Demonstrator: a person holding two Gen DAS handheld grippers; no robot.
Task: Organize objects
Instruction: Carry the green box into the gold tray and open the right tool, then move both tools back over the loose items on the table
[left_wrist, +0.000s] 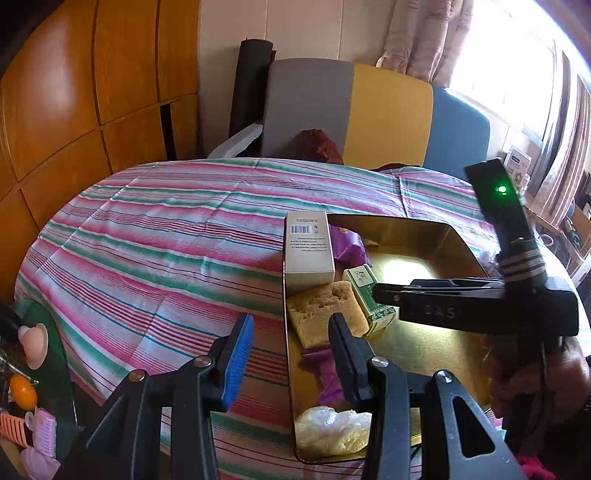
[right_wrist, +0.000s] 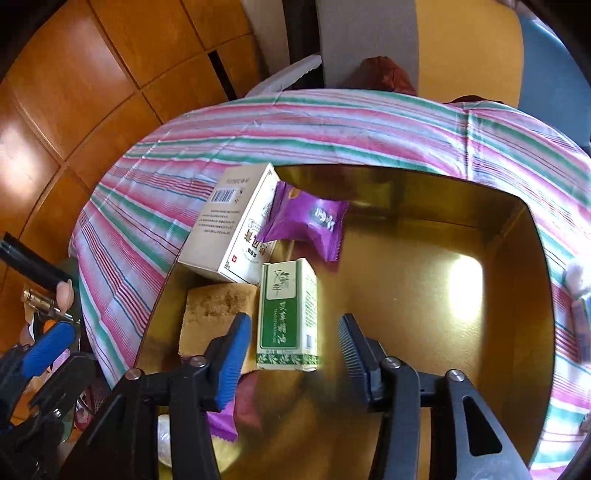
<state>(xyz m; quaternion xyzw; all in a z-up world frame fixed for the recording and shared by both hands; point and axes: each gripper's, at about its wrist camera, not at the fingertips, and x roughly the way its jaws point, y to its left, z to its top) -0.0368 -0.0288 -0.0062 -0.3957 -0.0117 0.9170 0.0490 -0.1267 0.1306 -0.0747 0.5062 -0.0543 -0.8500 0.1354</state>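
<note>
Right gripper (right_wrist: 295, 350) jaws apart over gold tin (right_wrist: 424, 295), pads clear of green-white box (right_wrist: 288, 317) lying between them. Sponge block (right_wrist: 210, 314) left; white carton (right_wrist: 232, 229), purple packet (right_wrist: 306, 221) behind.

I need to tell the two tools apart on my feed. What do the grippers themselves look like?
Both are black, angular, scissor-like frames with silver pivot rivets. The left gripper and right gripper each carry a ribbed blue pad on one finger and a dark ribbed pad on the other. From the left view, the right gripper's body shows faint lettering, a striped band, a thin black cable and a green light.
</note>
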